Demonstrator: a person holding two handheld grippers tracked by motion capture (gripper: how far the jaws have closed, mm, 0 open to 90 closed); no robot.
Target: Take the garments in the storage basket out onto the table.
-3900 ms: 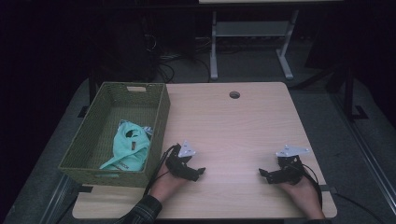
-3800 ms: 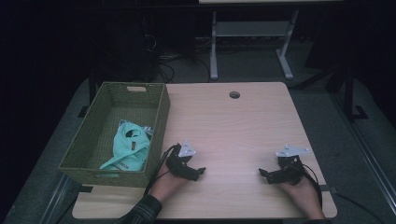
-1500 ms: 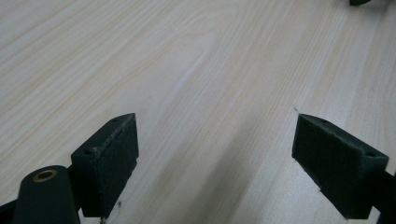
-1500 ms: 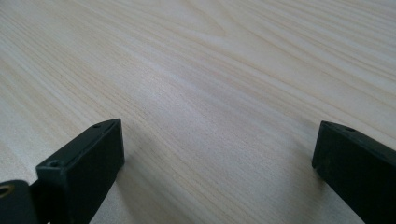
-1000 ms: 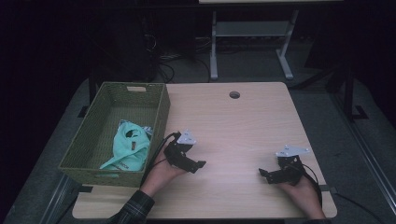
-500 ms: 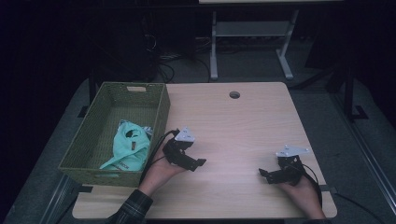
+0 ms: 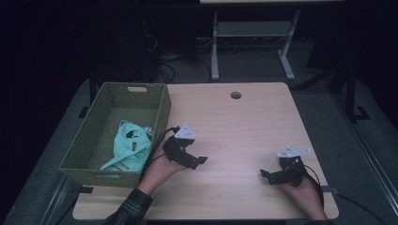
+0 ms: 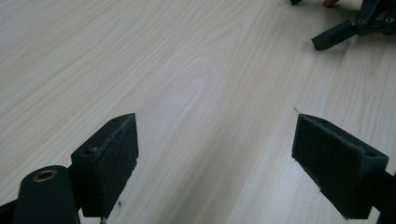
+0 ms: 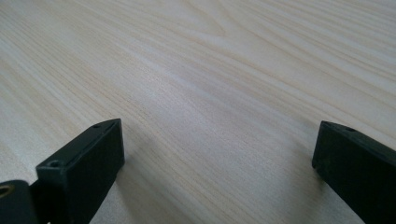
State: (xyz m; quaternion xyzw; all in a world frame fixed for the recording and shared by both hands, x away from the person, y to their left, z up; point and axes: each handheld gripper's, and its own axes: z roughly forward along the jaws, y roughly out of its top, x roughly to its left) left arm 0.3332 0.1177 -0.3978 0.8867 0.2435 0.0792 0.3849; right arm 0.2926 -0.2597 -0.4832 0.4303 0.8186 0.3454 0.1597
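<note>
My left gripper [image 7: 199, 161] is lifted a little off the wooden table [image 7: 234, 126], just right of the green wicker basket [image 7: 101, 136]. Its jaws stand wide apart with bare wood between them [image 8: 215, 154]. My right gripper [image 7: 264, 174] rests near the front right of the table, pointing left, and is also open with nothing between its pads [image 9: 219, 163]. A mint-green cloth item [image 7: 129, 145] lies inside the basket. The right gripper's black fingers [image 8: 345, 32] show far off in the left gripper view.
A round cable hole [image 7: 235, 95] sits near the table's far edge. Beyond the table stand a grey metal frame [image 7: 248, 37] and loose cables [image 7: 173, 61] on a dark floor. The basket fills the table's left side.
My left gripper has risen off the table and shifted slightly forward and toward the basket, tilting up. The right gripper has stayed put.
</note>
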